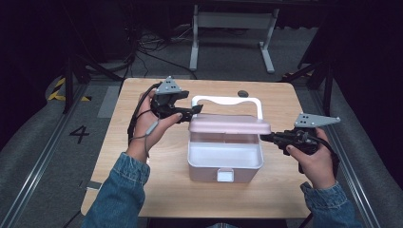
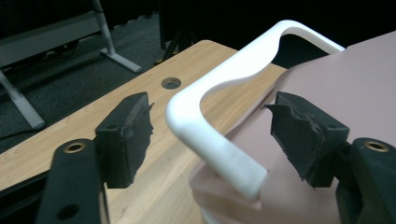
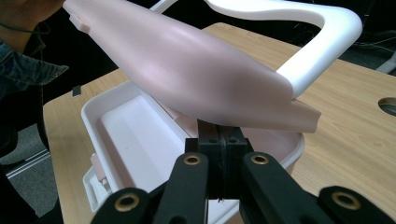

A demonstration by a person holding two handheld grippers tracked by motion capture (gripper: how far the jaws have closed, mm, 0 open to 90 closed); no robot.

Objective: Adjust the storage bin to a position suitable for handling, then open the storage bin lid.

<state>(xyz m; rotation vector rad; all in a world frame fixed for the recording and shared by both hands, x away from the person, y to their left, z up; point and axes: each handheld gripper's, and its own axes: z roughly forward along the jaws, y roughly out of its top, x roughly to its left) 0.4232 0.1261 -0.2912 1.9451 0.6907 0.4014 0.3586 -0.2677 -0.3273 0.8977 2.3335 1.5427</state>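
Pink lid with white handle raised over box; left gripper wide, right gripper closed beneath its edge

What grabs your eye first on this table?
A pale pink box sits mid-table, its pink lid raised halfway and a white handle arching behind it. The right gripper, jaws shut, meets the lid's right edge, while the left gripper stands open around the handle's left corner.
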